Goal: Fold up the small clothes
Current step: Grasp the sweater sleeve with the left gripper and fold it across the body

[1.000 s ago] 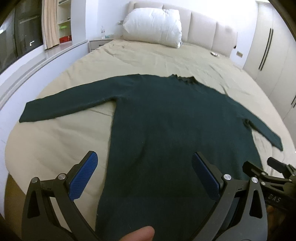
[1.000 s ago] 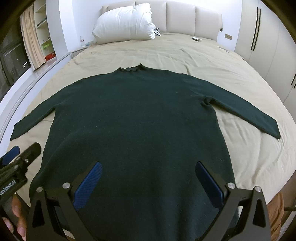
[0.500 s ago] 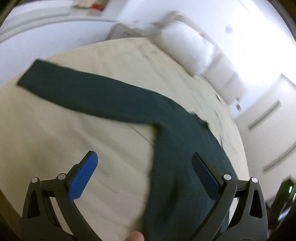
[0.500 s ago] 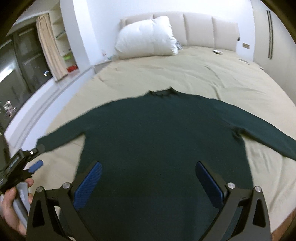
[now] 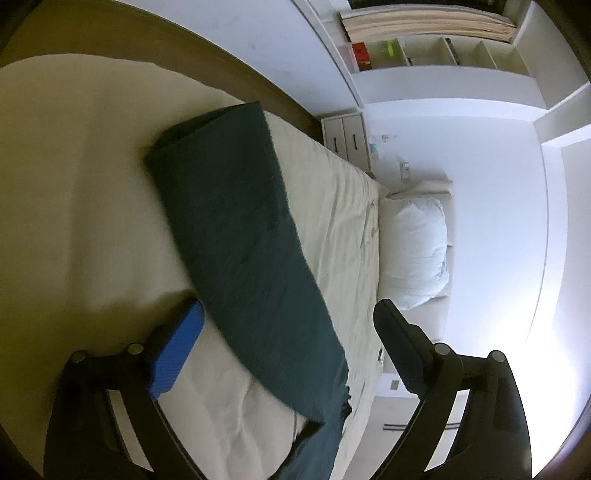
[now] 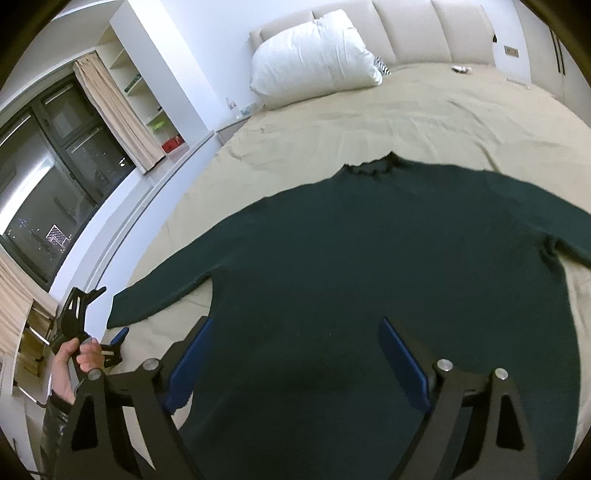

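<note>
A dark green long-sleeved sweater lies flat on the beige bed, collar toward the headboard, both sleeves spread out. My right gripper is open and empty above the sweater's lower body. My left gripper is open and empty, turned on its side, with the left sleeve running between its fingers toward the cuff. In the right wrist view the left gripper sits by the cuff end of the left sleeve, at the bed's left edge.
A white pillow leans on the padded headboard. A white ledge and window run along the left of the bed. A nightstand and shelves stand beyond it. The beige sheet is bare above the collar.
My left gripper has swung left and rolled onto its side, now over the left sleeve near the cuff. My right gripper has turned left and moved closer over the sweater body. Both stay open.
</note>
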A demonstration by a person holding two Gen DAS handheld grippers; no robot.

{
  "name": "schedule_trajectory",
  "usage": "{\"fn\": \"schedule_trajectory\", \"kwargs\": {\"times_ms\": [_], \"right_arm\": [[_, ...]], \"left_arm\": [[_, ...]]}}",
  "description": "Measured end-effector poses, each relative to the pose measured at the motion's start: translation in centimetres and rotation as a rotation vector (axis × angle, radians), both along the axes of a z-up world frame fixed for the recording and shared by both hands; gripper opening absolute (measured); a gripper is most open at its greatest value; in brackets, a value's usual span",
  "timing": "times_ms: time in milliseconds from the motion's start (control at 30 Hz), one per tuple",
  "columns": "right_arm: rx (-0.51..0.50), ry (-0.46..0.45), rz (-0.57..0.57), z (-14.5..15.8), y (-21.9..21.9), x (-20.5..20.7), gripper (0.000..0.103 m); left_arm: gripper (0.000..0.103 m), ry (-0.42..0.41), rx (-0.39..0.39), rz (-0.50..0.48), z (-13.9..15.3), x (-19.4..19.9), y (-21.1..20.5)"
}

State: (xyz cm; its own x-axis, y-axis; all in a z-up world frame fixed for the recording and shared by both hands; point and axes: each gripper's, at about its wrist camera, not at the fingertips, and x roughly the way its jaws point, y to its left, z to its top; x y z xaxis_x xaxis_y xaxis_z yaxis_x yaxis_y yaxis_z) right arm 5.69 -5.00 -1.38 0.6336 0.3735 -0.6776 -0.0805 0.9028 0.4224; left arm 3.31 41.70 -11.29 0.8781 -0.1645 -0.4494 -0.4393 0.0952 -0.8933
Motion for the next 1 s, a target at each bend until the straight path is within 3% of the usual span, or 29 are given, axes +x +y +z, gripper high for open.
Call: {"fn": "schedule_trajectory", "kwargs": {"times_ms": [33, 100, 167, 233, 300, 400, 533, 633, 700, 767, 867, 933, 1000], "right_arm": [[0.004, 0.001, 0.000, 0.0, -0.2, 0.0, 0.087], [0.011, 0.003, -0.001, -0.2, -0.5, 0.0, 0.085], [0.017, 0.000, -0.013, -0.3, -1.3, -0.1, 0.085], [0.024, -0.006, -0.027, -0.4, -2.2, -0.3, 0.082], [0.032, -0.011, -0.051, -0.7, -3.6, -0.4, 0.080], [0.053, -0.015, -0.108, -1.1, -6.4, -0.9, 0.078], [0.076, -0.022, -0.177, -1.6, -9.9, -1.7, 0.077], [0.082, -0.030, -0.231, -1.9, -12.8, -2.2, 0.077], [0.087, -0.029, -0.250, -2.1, -13.8, -2.3, 0.077], [0.102, -0.020, -0.302, -2.8, -16.6, -2.6, 0.077], [0.114, -0.002, -0.348, -3.8, -19.2, -2.7, 0.077], [0.117, 0.010, -0.365, -4.4, -20.2, -2.8, 0.077], [0.116, 0.035, -0.375, -5.3, -21.2, -2.5, 0.077]], "left_arm": [[0.082, 0.004, 0.000, 0.004, -0.1, 0.3, 0.0], [0.046, 0.014, -0.010, 0.012, -0.7, 1.2, 0.9], [0.024, 0.046, -0.005, 0.014, -1.7, 2.0, 0.4], [0.015, 0.067, 0.012, 0.020, -1.9, 2.8, 0.5], [0.007, 0.081, 0.121, -0.003, -0.1, 4.0, -0.3], [0.006, 0.056, 0.260, -0.092, 3.3, 6.8, -3.4], [0.006, -0.005, 0.462, -0.244, 8.8, 10.9, -10.6], [0.006, -0.084, 0.666, -0.439, 12.7, 14.4, -20.8], [0.006, -0.118, 0.773, -0.560, 13.7, 15.7, -27.2], [0.006, -0.152, 0.856, -0.677, 13.7, 16.3, -33.8], [0.006, -0.179, 0.956, -0.866, 11.2, 16.7, -43.3], [0.006, -0.151, 1.010, -1.042, 7.5, 17.2, -49.3], [0.006, -0.092, 1.052, -1.112, 4.5, 17.1, -51.8]]}}
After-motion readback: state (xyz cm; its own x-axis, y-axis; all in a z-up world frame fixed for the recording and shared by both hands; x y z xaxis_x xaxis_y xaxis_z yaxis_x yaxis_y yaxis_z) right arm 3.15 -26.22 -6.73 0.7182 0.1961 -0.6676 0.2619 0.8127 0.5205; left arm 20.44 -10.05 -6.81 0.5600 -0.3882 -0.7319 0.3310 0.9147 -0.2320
